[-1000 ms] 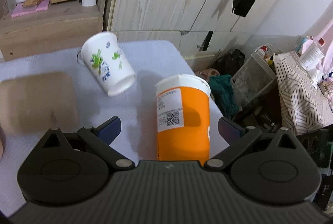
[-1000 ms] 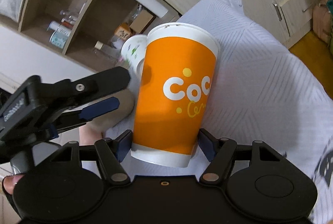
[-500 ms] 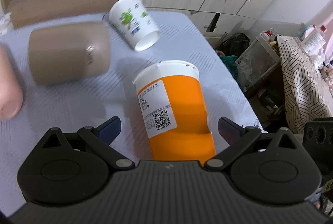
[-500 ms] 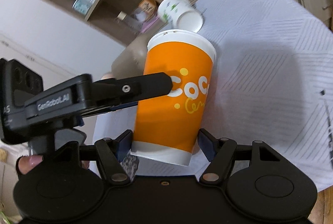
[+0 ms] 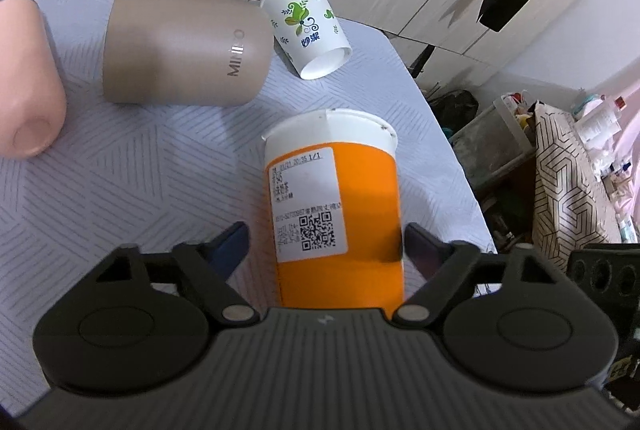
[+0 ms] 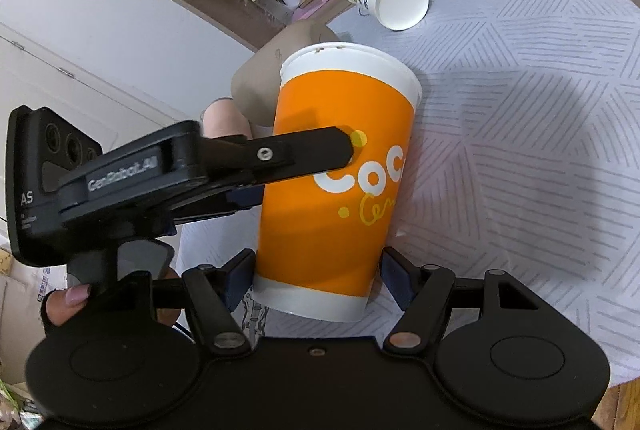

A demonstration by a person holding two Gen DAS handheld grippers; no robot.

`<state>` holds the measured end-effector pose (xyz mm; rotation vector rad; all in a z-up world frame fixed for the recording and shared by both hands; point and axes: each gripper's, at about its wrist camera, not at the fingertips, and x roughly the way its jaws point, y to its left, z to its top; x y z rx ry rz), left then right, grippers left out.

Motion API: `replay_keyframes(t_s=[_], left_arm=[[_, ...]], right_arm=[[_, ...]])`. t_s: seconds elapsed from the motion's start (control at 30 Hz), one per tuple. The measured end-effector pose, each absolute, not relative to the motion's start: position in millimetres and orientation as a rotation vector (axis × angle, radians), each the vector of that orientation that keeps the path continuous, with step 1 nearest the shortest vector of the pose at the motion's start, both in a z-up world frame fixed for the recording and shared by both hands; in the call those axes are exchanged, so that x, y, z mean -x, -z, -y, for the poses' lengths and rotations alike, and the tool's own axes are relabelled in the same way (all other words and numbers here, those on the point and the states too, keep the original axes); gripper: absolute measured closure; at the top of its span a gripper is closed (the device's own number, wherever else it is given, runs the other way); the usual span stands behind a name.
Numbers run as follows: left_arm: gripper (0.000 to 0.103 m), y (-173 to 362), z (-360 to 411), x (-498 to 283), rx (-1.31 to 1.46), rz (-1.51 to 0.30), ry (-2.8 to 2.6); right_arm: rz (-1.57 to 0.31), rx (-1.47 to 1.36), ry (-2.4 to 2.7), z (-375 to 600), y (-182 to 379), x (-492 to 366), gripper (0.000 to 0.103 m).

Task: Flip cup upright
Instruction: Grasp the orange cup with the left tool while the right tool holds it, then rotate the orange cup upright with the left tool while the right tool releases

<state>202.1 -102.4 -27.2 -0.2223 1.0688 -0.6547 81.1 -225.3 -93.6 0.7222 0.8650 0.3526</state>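
Note:
An orange paper cup (image 5: 356, 214) with a white rim and a printed label is held off the white tablecloth. It also shows in the right wrist view (image 6: 340, 186). My right gripper (image 6: 316, 282) is shut on the cup's base. My left gripper (image 5: 324, 246) straddles the cup's middle with its jaws open; its right finger (image 5: 420, 250) touches the cup's side and the left one stands apart. The left gripper's finger (image 6: 280, 158) crosses in front of the cup in the right wrist view.
A tan mug (image 5: 180, 46), a pink cup (image 5: 24, 78) and a white cup with green print (image 5: 308, 26) lie on their sides on the tablecloth (image 5: 120, 170). The table's right edge (image 5: 460, 166) drops to floor clutter. Shelves stand behind.
Both grippers and the orange cup have swung so the cup sits higher over the table. My left gripper has moved in around the cup's middle. The right grip is unchanged.

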Motion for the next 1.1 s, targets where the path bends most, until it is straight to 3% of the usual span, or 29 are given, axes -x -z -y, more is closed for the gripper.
replay_keyframes(t_s=[0.13,0.27,0.43,0.63,0.7,1.1], left_arm=[[0.030,32.0,100.6,-203.6,0.241,-1.075,0.667],[0.031,36.7,97.8,-204.5,0.270,-1.090,0.676],[0.031,38.2,96.7,-204.4,0.270,-1.096,0.685],[0.031,38.7,95.6,-206.8,0.266,-1.102,0.697],[0.031,38.6,95.1,-205.8,0.257,-1.091,0.702],[0.031,10.8,72.7,-163.2,0.123,-0.853,0.755]], right_arm=[[-0.867,-0.697,-0.369,224.6,92.6,-82.4,0.030],[-0.856,-0.653,-0.349,225.8,87.2,-83.3,0.016],[-0.859,-0.627,-0.382,232.3,83.2,-97.2,0.012],[-0.837,-0.547,-0.389,226.7,82.7,-110.0,0.013],[-0.810,-0.522,-0.413,223.9,80.8,-108.6,0.019],[-0.634,-0.256,-0.488,194.2,63.4,-80.5,0.020]])
